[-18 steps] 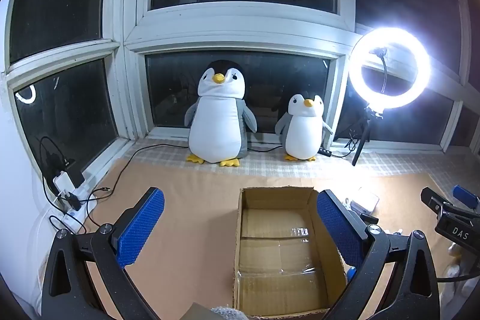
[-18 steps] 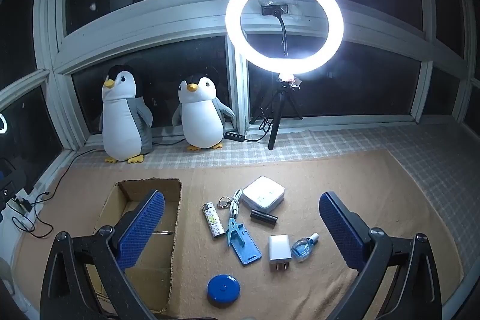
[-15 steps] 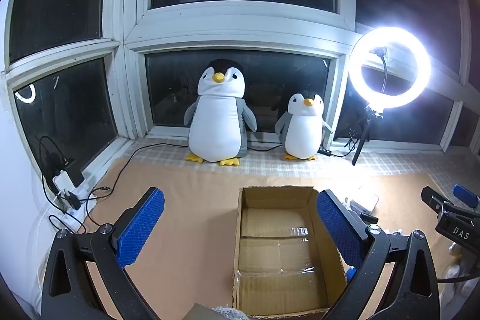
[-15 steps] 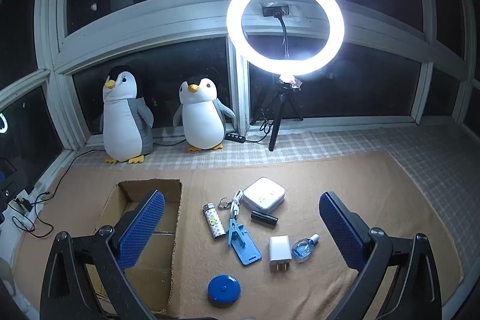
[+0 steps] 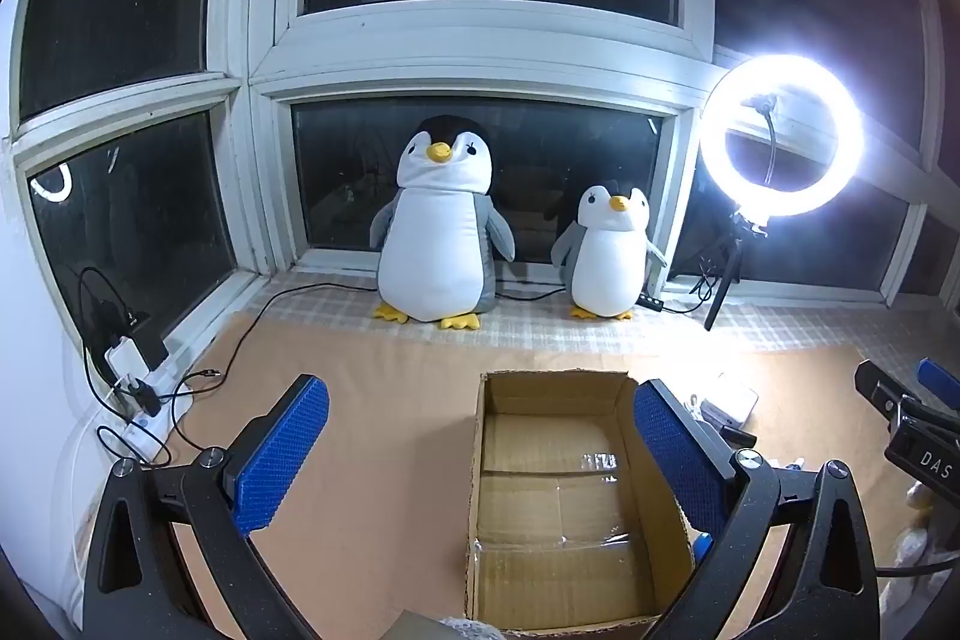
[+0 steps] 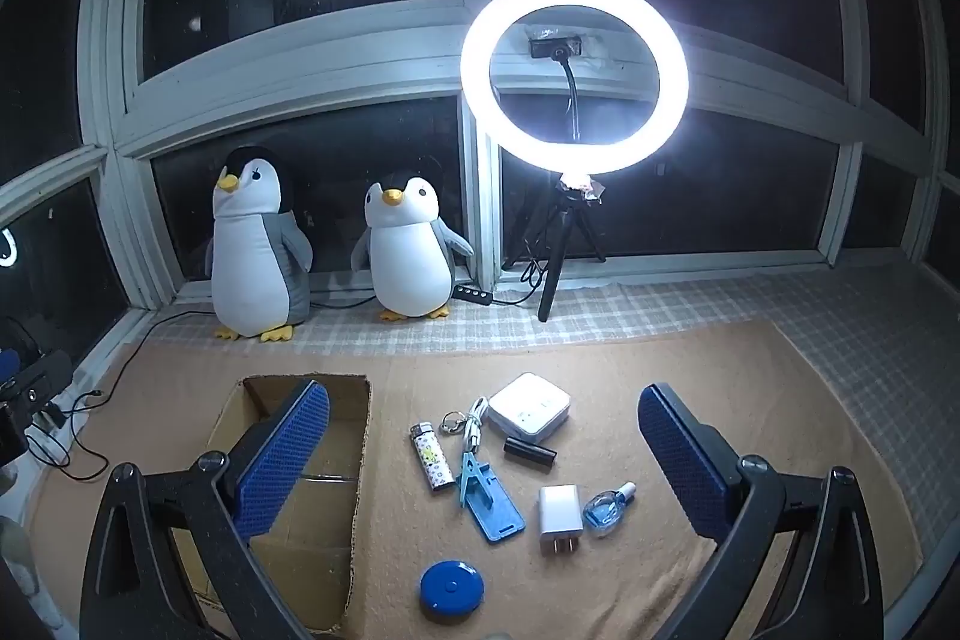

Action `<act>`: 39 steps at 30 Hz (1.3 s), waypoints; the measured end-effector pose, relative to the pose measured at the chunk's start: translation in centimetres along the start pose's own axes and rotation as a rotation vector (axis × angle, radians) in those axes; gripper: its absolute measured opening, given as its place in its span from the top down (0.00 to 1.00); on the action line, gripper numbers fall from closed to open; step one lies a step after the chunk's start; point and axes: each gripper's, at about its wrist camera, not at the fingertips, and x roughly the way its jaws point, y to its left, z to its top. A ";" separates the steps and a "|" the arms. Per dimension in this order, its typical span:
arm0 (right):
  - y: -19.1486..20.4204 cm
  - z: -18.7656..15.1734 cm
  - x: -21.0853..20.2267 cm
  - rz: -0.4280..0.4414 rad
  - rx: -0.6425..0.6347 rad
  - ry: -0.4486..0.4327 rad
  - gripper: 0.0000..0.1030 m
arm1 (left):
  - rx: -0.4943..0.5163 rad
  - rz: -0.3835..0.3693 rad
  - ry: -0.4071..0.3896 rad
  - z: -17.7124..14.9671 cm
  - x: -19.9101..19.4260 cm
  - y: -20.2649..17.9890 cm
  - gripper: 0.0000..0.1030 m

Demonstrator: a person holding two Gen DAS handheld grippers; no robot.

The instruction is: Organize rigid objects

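Basically nothing has moved since the earlier frames: both pairs of tongs hang wide apart and empty. Left tongs [image 5: 480, 454] sit over the empty cardboard box [image 5: 555, 388]. Right tongs [image 6: 483, 460] look straight down on the loose stuff, so they're the closer pair. The lighter [image 6: 431, 456] lies just ahead between the pads, long axis running roughly away from the camera, box just to its left.

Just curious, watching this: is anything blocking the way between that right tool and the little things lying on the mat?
Nothing visible. The right tool hangs open above the lighter, blue clip and white charger; the cardboard box sits off to one side.
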 end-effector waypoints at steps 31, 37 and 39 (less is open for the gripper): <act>0.8 -0.1 0.1 0.026 -0.020 0.005 0.01 | 0.004 -0.005 0.002 -0.2 0.1 -0.4 0.00; 0.9 -0.2 0.3 0.028 -0.019 0.015 0.01 | 0.003 -0.004 0.002 -0.2 0.2 -0.3 0.00; 0.9 -0.2 0.3 0.028 -0.019 0.014 0.01 | 0.000 -0.004 0.002 -0.2 0.2 -0.2 0.00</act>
